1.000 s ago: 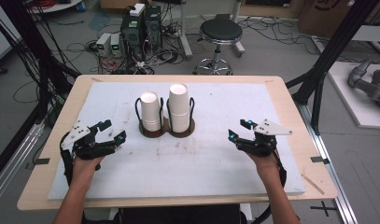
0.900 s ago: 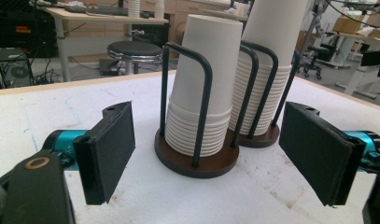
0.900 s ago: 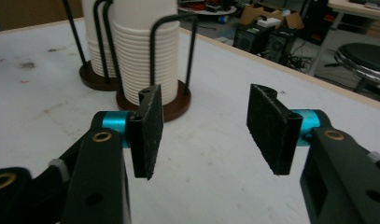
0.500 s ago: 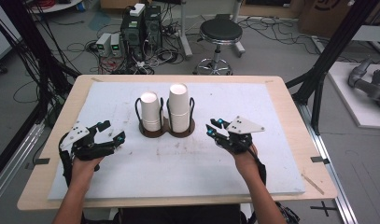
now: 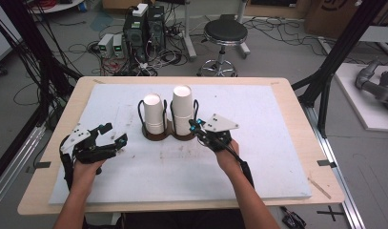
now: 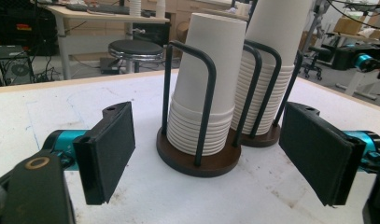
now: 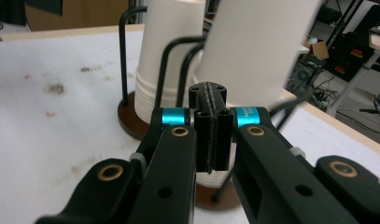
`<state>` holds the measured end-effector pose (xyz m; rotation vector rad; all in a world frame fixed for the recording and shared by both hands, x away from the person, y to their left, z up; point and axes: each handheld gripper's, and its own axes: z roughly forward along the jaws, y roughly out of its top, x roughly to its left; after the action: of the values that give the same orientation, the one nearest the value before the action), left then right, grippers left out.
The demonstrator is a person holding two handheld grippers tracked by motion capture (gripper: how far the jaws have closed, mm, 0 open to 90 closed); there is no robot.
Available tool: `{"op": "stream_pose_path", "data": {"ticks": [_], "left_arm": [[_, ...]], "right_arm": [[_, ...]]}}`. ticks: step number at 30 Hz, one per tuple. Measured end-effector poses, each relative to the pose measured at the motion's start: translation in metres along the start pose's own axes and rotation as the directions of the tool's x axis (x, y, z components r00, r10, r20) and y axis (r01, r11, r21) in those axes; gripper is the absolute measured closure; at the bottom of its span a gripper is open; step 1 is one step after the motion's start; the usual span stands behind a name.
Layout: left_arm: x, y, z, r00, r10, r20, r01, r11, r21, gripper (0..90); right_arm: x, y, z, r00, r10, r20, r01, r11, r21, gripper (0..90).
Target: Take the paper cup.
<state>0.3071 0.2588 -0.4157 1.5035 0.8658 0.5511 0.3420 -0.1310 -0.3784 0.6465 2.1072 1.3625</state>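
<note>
Bare white board (image 5: 182,176) is seen along the near edge. The left gripper (image 5: 110,140) is held wide and empty. The right gripper (image 5: 195,127), its jaws just closed on nothing, is placed beside the taller paper-cup stack (image 5: 183,110) in the wire holder (image 5: 168,134).

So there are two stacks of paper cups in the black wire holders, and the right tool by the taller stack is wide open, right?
Not quite. The right tool is shut, with its two black pads pressed flat together and nothing between them, as the right gripper view shows. The rest is right: two stacks of paper cups stand in the black wire holders, and this tool is by the taller stack.
</note>
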Motion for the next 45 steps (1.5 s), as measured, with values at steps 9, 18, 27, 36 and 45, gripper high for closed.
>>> {"op": "stream_pose_path", "data": {"ticks": [9,18,27,36,45], "left_arm": [[0.002,-0.001,-0.001,1.0,0.0,-0.01,0.0,1.0,0.003,18.5],[0.002,-0.002,0.0,0.9998,-0.009,-0.016,0.009,0.9999,0.006,18.5],[0.005,-0.001,0.0,0.9997,-0.016,-0.02,0.016,0.9999,0.0,18.5],[0.009,0.009,0.003,0.9992,-0.032,-0.025,0.032,0.9992,-0.025,18.6],[0.013,0.042,0.021,0.9999,0.011,0.009,-0.01,0.9997,-0.023,18.5]], "right_arm": [[0.02,0.014,0.036,0.9998,0.015,-0.016,-0.016,1.0,-0.025,90.0],[0.033,0.012,0.058,0.996,0.061,-0.065,-0.061,0.998,-0.007,90.0],[0.046,0.008,0.081,0.9932,0.071,-0.092,-0.069,0.997,0.03,90.0],[0.061,0.0,0.105,0.9897,0.114,-0.086,-0.107,0.991,0.085,90.0],[0.072,-0.005,0.122,0.9869,0.147,-0.066,-0.139,0.983,0.117,90.0]]}}
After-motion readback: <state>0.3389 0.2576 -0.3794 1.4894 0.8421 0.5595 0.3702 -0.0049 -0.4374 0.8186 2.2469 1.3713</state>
